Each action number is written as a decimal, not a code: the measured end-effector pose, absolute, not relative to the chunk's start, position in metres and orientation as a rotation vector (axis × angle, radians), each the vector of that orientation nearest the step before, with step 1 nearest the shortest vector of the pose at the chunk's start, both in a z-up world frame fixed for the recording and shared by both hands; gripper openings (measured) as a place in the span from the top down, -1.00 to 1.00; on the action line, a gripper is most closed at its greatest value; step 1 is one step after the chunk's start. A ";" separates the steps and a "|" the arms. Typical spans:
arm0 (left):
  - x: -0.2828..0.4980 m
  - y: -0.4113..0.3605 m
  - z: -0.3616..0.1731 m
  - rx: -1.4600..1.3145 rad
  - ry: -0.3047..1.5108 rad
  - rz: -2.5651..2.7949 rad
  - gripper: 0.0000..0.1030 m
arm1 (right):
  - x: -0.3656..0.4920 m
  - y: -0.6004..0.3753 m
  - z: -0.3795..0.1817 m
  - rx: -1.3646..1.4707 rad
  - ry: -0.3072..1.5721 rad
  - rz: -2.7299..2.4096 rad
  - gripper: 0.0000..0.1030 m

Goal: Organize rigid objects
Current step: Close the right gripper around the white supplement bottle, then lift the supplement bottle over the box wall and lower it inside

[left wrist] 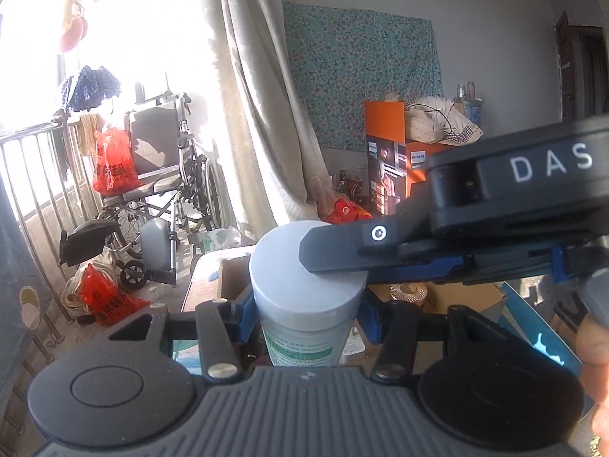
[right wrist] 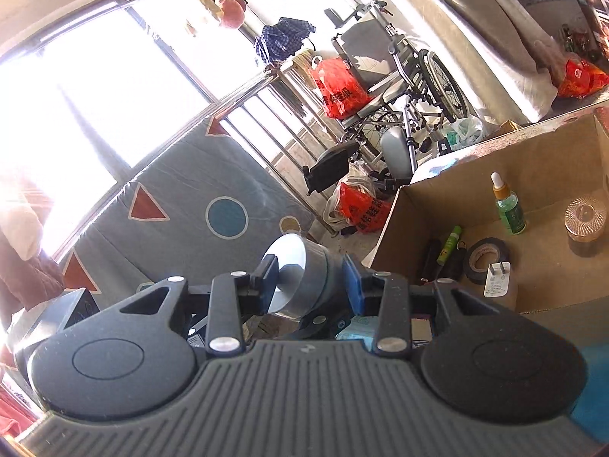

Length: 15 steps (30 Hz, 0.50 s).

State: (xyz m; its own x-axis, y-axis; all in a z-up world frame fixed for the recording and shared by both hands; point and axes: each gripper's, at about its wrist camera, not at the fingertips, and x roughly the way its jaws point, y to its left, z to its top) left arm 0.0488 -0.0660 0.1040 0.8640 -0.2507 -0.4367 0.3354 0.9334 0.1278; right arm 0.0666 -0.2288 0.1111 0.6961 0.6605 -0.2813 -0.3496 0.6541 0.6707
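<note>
Cardboard box (right wrist: 475, 175) – dropper bottle (right wrist: 511, 209), tape roll (right wrist: 488, 257) inside.

Jar (left wrist: 304, 327): upright, grey lid, held between left gripper (left wrist: 304, 314) jaws.
Right gripper (left wrist: 338, 253): one finger lying across the lid.
Behind: wheelchair (left wrist: 167, 175), orange box (left wrist: 396, 160).
</note>
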 end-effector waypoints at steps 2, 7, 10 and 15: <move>0.060 -0.082 0.105 0.205 0.421 -0.345 -0.05 | 0.069 -0.246 0.115 0.624 0.524 0.568 0.29; 0.092 -0.119 0.092 0.211 0.456 -0.421 -0.05 | 0.085 -0.289 0.106 0.651 0.523 0.477 0.29; 0.110 -0.136 0.077 0.211 0.499 -0.456 -0.05 | 0.095 -0.307 0.091 0.666 0.544 0.427 0.29; 0.139 -0.150 0.043 0.209 0.598 -0.492 -0.05 | 0.117 -0.325 0.054 0.700 0.601 0.367 0.29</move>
State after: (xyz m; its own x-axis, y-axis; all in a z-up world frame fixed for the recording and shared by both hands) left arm 0.1390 -0.1505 0.0426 0.7162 -0.3816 -0.5844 0.5000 0.8647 0.0482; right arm 0.1175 -0.3253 0.0543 0.7716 0.5033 -0.3890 -0.1160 0.7126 0.6920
